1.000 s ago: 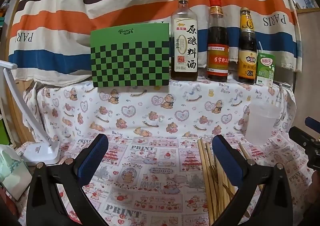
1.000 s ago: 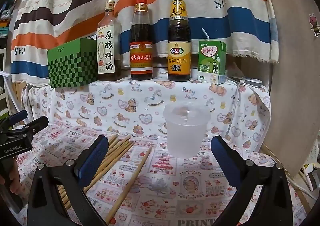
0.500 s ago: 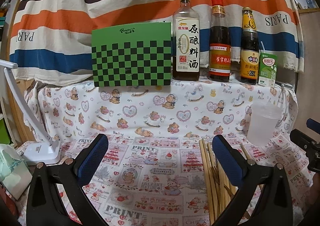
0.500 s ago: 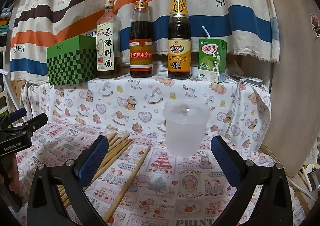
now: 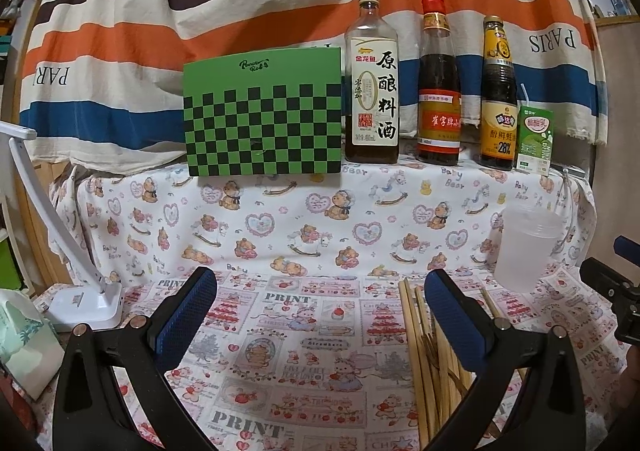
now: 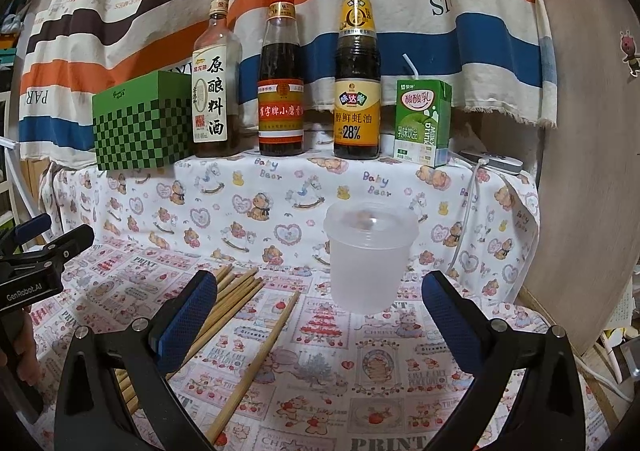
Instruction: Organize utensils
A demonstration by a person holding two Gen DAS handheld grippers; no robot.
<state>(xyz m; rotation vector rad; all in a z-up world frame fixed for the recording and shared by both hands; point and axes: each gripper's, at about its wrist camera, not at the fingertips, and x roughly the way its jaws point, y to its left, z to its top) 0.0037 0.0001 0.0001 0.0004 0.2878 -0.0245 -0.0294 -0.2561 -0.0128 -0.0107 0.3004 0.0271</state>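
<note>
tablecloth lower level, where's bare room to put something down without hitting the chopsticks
Free: the printed cloth between the white lamp base and the chopsticks, and the patch right of the plastic cup toward the wooden panel. Crowded: the bundle beside the cup, and the upper shelf with its bottles.

1. "PRINT" repeated across the patterned tablecloth (image 5: 288,335).
2. "Baby Bear" scattered over the bear-print cloth (image 6: 280,207).
3. "PARIS" and "HERMES", mirrored, on the striped curtain (image 5: 200,11).
4. "原酿料酒" down the label of the cooking wine bottle (image 6: 212,91).
5. "28%" on the oyster sauce bottle (image 6: 357,91).
6. "GenRobot.AI" on the left gripper (image 6: 36,271), seen from the right wrist.
</note>
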